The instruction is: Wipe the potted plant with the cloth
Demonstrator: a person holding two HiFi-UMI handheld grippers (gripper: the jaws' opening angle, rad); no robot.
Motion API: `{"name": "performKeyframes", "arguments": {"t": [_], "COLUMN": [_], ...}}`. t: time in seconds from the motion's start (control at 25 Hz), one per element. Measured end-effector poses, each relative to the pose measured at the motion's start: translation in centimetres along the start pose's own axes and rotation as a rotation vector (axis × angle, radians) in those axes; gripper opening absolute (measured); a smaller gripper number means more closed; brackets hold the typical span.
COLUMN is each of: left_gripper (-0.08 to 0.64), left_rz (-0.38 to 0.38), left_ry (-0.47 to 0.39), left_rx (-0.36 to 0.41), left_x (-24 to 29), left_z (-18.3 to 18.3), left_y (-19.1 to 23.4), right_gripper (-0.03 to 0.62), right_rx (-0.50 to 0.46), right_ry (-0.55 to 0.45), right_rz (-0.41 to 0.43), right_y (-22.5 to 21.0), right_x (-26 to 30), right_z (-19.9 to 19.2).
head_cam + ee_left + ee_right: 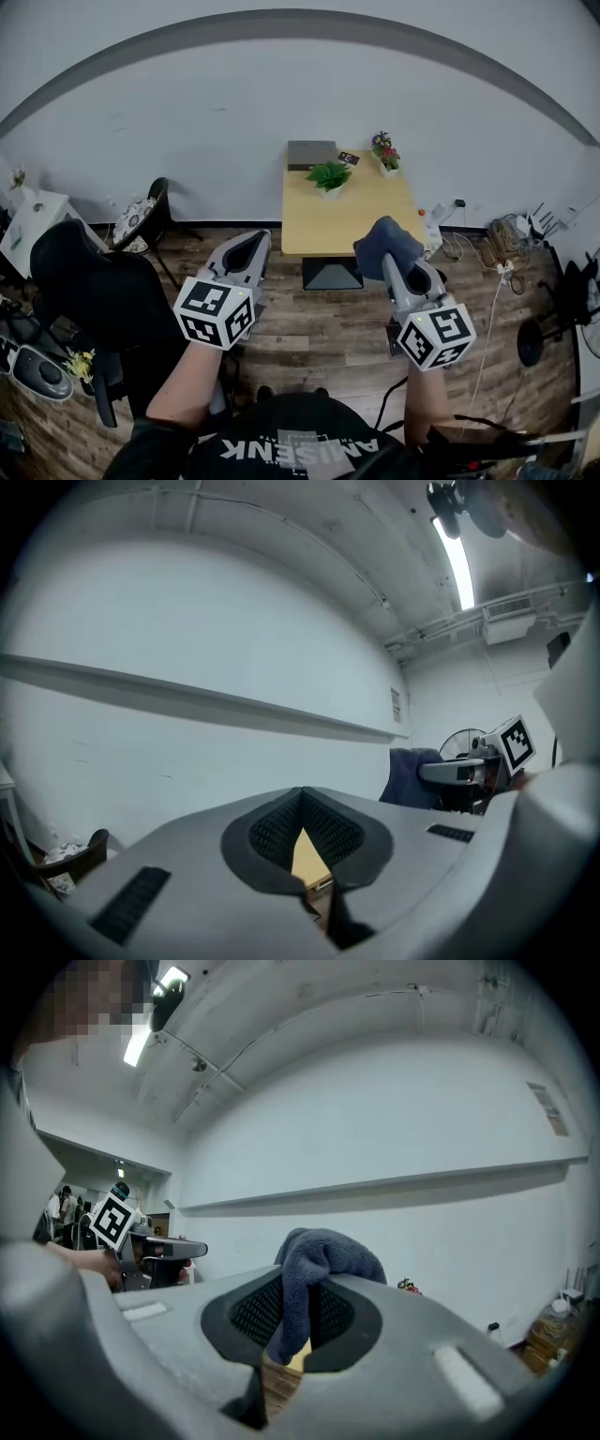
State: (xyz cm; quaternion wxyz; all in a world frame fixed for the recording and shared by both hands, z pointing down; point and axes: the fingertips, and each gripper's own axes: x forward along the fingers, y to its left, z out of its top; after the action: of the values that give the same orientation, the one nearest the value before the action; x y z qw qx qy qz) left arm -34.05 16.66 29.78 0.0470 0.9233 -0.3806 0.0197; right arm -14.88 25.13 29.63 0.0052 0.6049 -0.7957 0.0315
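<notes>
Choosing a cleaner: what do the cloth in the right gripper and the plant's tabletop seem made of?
The cloth: soft matte blue-grey fabric, probably microfibre or terry; fuzzy pile, limp folds. The tabletop: smooth pale wood or wood-look laminate; even tan surface, grain too small to tell.

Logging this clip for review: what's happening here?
A person stands back from a wooden table, holding tongs in each hand. The right tongs are shut on a dark cloth; the left tongs are shut and empty. The green potted plant sits at the table's far end, not yet touched by the cloth.
</notes>
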Motion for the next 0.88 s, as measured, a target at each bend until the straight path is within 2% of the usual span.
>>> {"name": "performKeyframes", "arguments": {"t": [0.36, 0.68, 0.88], "left_gripper": [0.003, 0.003, 0.003], "left_rz": [0.007, 0.056, 0.067], "left_ry": [-0.006, -0.011, 0.002], "left_rx": [-0.015, 0.01, 0.012], "left_x": [2.4, 4.5, 6.5], "left_z": [0.3, 0.5, 0.2], "left_y": [-2.6, -4.7, -3.9], "right_gripper": [0.037, 0.037, 0.037], "right_rx": [0.007, 0.007, -0.001], "right_ry": [-0.011, -0.016, -0.013], "right_rz": [0.018, 0.082, 0.106], "right_y": [-3.4, -6.7, -8.2], "right_x": [-1.0, -0.9, 1.1], "right_z": [0.2, -0.2, -0.3]}}
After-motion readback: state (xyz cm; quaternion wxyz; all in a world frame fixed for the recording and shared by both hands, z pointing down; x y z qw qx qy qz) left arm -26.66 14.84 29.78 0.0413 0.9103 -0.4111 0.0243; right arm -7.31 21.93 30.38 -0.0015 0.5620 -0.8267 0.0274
